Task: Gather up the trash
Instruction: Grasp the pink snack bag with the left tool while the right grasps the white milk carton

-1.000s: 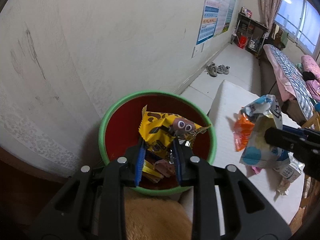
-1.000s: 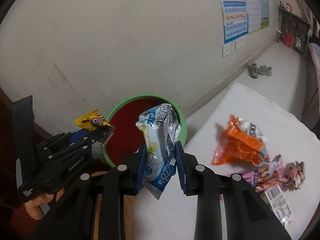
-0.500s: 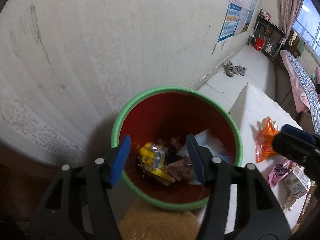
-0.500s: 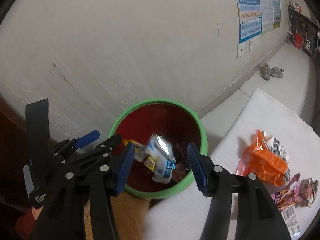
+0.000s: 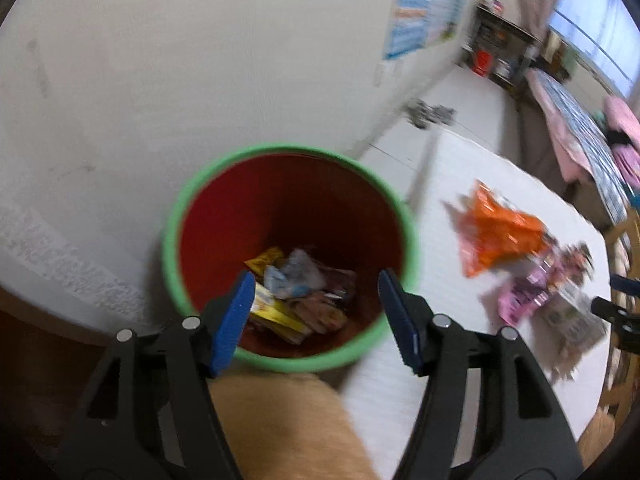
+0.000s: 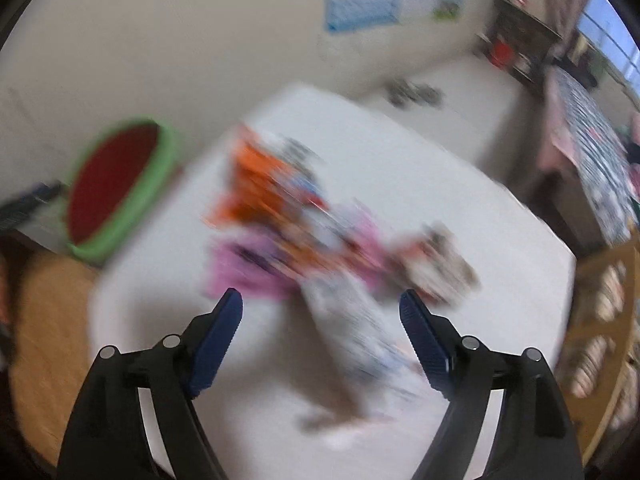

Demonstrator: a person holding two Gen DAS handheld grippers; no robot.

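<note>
A red bin with a green rim [image 5: 176, 236] stands by the wall, and several crumpled wrappers [image 5: 296, 296] lie at its bottom. My left gripper [image 5: 316, 280] hangs over the bin mouth, jaws opening, nothing between them. On the white table [image 5: 460, 168] lie an orange bag [image 5: 500, 236] and a pink wrapper [image 5: 524, 300]. In the blurred right wrist view my right gripper [image 6: 322, 300] hovers over the table, jaws opening and empty. Below it lie the orange bag [image 6: 260, 184], the pink wrapper [image 6: 248, 268] and a pale carton [image 6: 352, 340]. The bin [image 6: 152, 200] shows at the left.
A tan cushion [image 5: 280, 424] sits just in front of the bin. A wooden chair [image 6: 600, 312] stands at the table's right edge. A pair of shoes [image 5: 428, 114] lies on the floor by the wall, with a bed [image 5: 580, 128] and a shelf [image 5: 496, 56] beyond.
Both grippers opened and dropped their wrappers, the yellow one and the blue-white one, into the bin. The right gripper then swung right, away from the bin and over the table's trash.
</note>
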